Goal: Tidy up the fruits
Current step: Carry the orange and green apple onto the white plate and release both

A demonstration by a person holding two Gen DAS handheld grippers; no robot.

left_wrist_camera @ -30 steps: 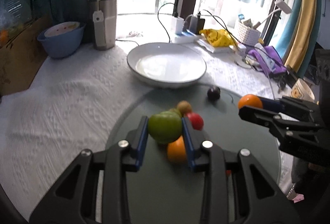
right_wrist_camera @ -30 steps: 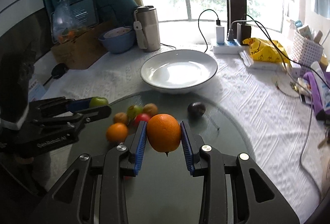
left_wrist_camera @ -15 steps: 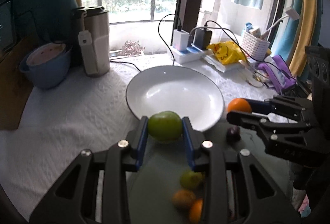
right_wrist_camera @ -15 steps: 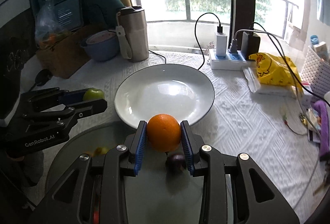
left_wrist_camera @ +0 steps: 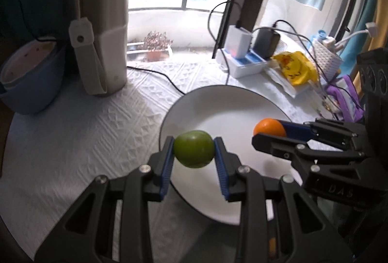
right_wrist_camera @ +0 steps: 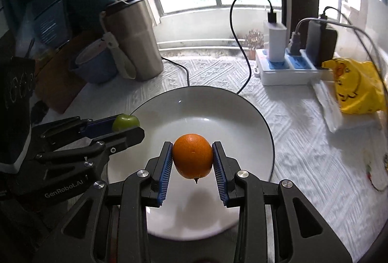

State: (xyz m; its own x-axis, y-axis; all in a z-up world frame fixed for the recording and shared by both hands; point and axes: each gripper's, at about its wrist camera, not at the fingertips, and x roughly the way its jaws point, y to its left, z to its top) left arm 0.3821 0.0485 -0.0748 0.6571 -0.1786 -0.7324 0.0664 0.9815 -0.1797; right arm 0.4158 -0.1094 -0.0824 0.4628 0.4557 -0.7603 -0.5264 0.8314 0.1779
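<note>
My left gripper (left_wrist_camera: 194,152) is shut on a green apple (left_wrist_camera: 194,152) and holds it above the near left rim of the white plate (left_wrist_camera: 232,105). My right gripper (right_wrist_camera: 192,158) is shut on an orange (right_wrist_camera: 192,158) and holds it above the middle of the plate (right_wrist_camera: 218,107). The orange (left_wrist_camera: 268,127) and right gripper show at the right of the left wrist view. The apple (right_wrist_camera: 125,121) and left gripper show at the left of the right wrist view. The plate holds no fruit.
A steel tumbler (left_wrist_camera: 104,37) and a blue bowl (left_wrist_camera: 31,83) stand at the back left. A power strip with chargers (right_wrist_camera: 288,66) and a cable lie behind the plate. A yellow bag (right_wrist_camera: 356,83) lies at the right. White patterned cloth covers the table.
Both grippers moved forward from the glass disc with the loose fruits, carrying the apple and orange. They now hang over the white plate, which looks much nearer.
</note>
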